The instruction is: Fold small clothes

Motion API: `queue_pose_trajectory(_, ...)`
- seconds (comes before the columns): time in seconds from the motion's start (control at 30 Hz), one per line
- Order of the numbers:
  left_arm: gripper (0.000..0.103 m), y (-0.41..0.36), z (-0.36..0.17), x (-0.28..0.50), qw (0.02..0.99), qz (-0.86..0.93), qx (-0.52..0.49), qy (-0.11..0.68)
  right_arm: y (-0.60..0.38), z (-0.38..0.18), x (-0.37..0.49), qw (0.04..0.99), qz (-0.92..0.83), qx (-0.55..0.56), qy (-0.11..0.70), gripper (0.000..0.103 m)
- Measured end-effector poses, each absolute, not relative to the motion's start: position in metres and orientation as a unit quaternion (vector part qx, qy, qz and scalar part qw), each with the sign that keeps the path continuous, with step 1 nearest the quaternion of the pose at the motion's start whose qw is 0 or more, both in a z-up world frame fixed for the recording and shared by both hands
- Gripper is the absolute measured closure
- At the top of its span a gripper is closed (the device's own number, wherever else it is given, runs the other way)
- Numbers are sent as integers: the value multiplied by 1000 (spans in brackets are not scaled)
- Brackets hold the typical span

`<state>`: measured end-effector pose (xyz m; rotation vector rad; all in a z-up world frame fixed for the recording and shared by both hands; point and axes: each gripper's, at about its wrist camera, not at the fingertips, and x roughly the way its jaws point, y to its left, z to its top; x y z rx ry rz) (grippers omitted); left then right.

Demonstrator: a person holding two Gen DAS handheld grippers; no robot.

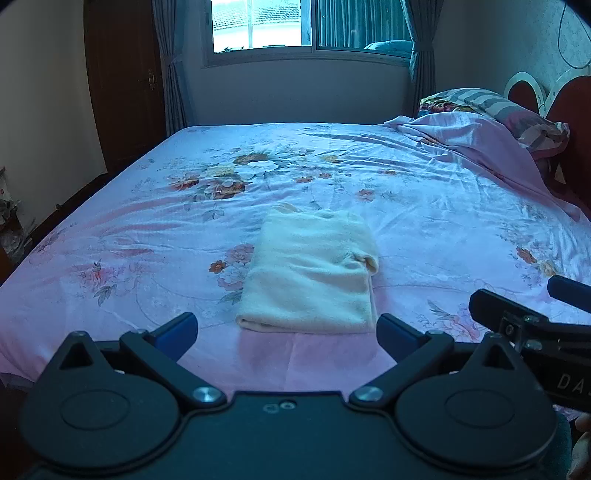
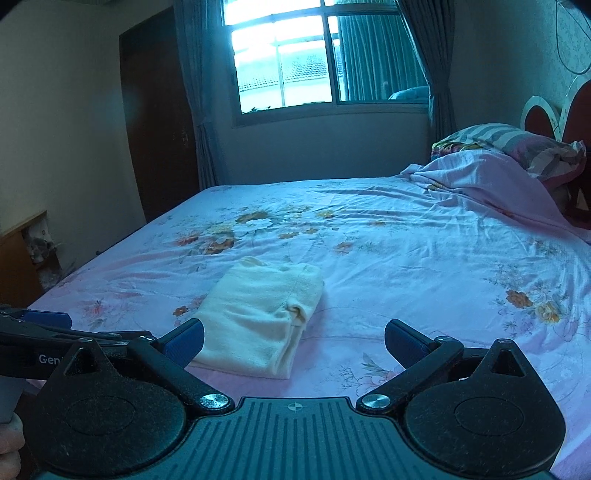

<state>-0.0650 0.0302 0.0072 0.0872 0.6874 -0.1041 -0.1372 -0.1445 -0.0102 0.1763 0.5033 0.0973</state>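
A small cream garment (image 1: 312,273) lies folded into a neat rectangle on the pink floral bedsheet (image 1: 147,236). It also shows in the right wrist view (image 2: 258,321). My left gripper (image 1: 287,332) is open and empty, held just in front of the garment's near edge, not touching it. My right gripper (image 2: 293,343) is open and empty, with the garment just ahead of its left finger (image 2: 184,343). The right gripper shows at the right edge of the left wrist view (image 1: 532,314), and the left gripper shows at the left edge of the right wrist view (image 2: 44,325).
The bed fills both views. A bunched pink blanket (image 1: 480,140) and striped pillows (image 1: 517,107) lie at the right by the headboard (image 1: 576,110). A window (image 1: 295,26) with curtains is on the far wall. A dark wardrobe (image 1: 122,81) stands at the left.
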Motion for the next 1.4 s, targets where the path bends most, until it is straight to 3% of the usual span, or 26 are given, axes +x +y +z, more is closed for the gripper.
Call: queue_pose_trajectory(1.4, 2, 35, 20, -73, 946, -44, 19, 321, -162, 3, -145, 969, 42, 92, 227, 0)
